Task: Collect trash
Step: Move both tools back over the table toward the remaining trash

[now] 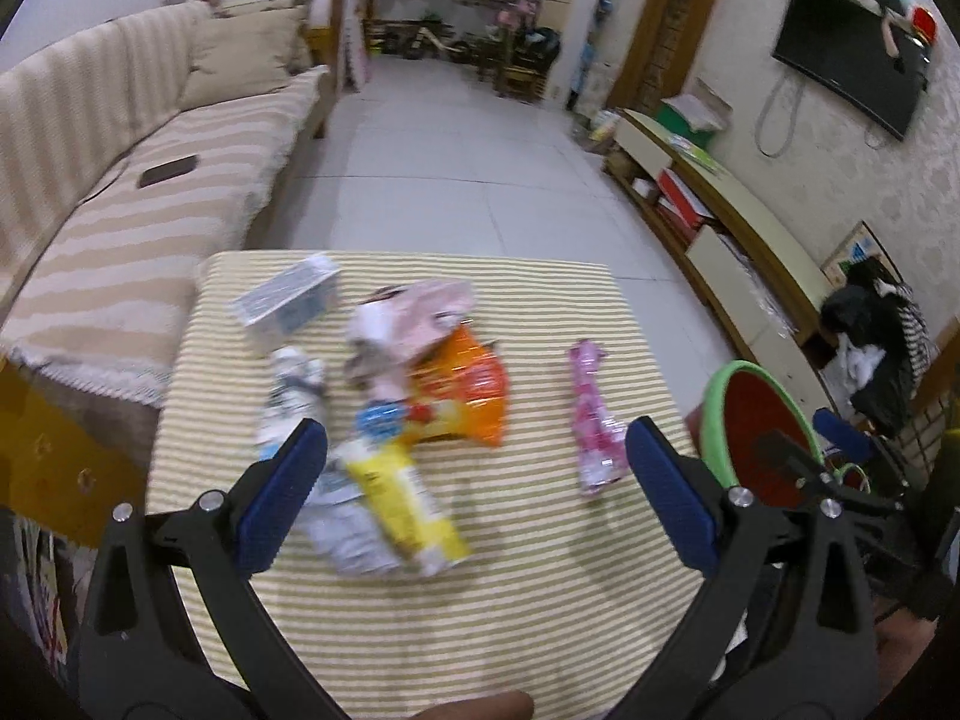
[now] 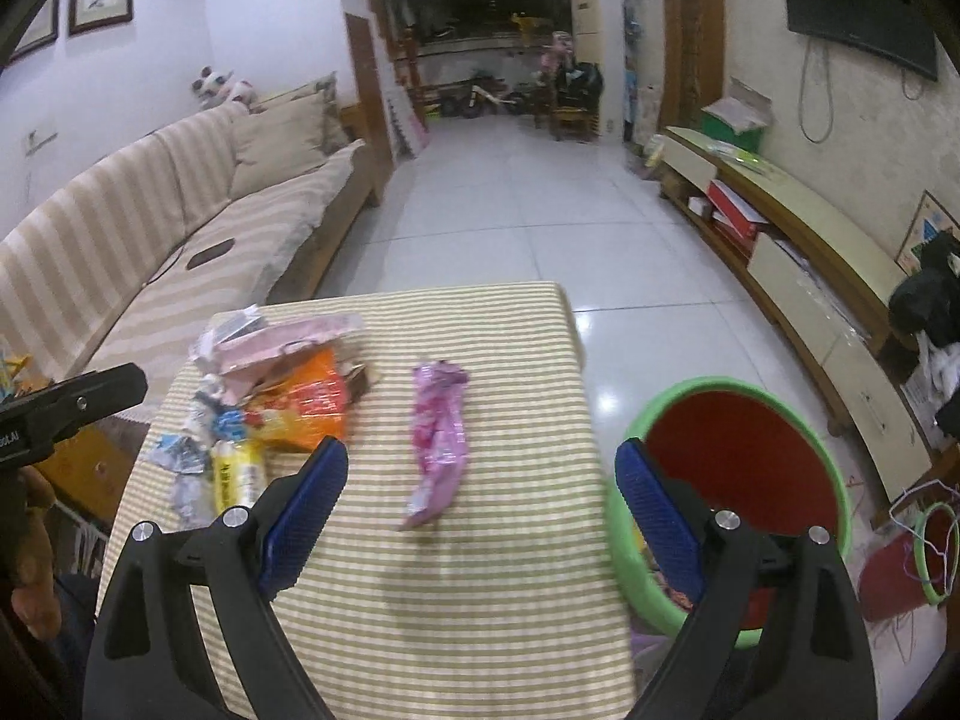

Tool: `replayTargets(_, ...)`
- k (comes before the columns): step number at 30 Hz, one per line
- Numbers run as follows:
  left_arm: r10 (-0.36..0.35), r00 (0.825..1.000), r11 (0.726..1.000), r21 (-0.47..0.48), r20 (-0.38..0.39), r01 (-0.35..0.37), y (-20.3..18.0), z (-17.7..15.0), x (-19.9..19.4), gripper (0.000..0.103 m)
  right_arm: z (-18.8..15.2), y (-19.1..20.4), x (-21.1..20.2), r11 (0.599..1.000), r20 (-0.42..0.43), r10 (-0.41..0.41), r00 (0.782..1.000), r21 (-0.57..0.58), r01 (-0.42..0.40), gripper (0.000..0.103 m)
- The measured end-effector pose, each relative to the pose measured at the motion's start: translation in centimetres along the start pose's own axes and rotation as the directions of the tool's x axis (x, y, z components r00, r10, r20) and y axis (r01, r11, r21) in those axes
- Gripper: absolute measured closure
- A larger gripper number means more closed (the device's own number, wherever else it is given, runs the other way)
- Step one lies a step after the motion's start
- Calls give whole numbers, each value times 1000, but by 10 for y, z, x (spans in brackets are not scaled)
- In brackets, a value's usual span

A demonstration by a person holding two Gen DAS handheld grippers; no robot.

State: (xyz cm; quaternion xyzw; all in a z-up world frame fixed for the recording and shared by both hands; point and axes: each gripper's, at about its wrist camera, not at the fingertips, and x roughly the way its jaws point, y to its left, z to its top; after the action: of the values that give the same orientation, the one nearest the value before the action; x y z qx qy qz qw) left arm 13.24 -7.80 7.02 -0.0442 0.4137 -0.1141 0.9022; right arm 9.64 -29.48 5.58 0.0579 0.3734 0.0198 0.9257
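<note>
On the table point(image 1: 540, 570), covered with a yellow-and-white striped cloth, the trash lies in two places. A pink wrapper point(image 2: 437, 443) — long, crumpled, shiny, with a printed pattern — lies alone near the middle, well apart from the rest. To the left is a pile point(image 1: 396, 408): an orange snack bag, a pale pink bag, a yellow packet, white crumpled papers and a small clear box at the far side; the blur hides the print. A green bin point(image 2: 738, 480) with red inside stands just beside the right edge of the table. The left gripper point(image 1: 477, 480) and the right gripper point(image 2: 480, 492) both have their blue fingers wide apart — nothing is between them.
</note>
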Motion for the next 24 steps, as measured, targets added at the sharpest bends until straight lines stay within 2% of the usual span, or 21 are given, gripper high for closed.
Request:
replayTargets(4,59,998,998,-24,31,-58,30,-13,-10,5,-6,12,4,999,23,34,999,12,-34,15)
replayTargets(6,70,997,997,-37,36,-69,42,-17,-13,5,-9,18,5,1000,26,20,999,-7,-19,15)
replayTargets(10,93,996,995,-48,6,-92,60,-21,-12,5,-14,35,13,998,-20,26,999,-56,-27,15)
replayTargets(12,93,996,993,-69,-18,-94,68,-21,-10,5,-15,38,17,997,-38,8,999,-78,-11,15)
replayTargets(15,98,995,991,-87,-31,-100,74,-20,-7,5,-16,38,25,997,-84,24,996,-66,-30,14)
replayTargets(17,113,992,989,-92,-50,-117,78,-20,-2,5,-15,36,28,997,-90,32,995,-62,-38,14)
replayTargets(21,79,996,991,-104,-48,-84,84,-20,4,5,-12,34,31,997,-92,40,995,-57,-46,14)
replayTargets(24,88,994,990,-103,-60,-94,85,-17,14,5,-10,31,38,998,-106,44,993,-46,-49,14)
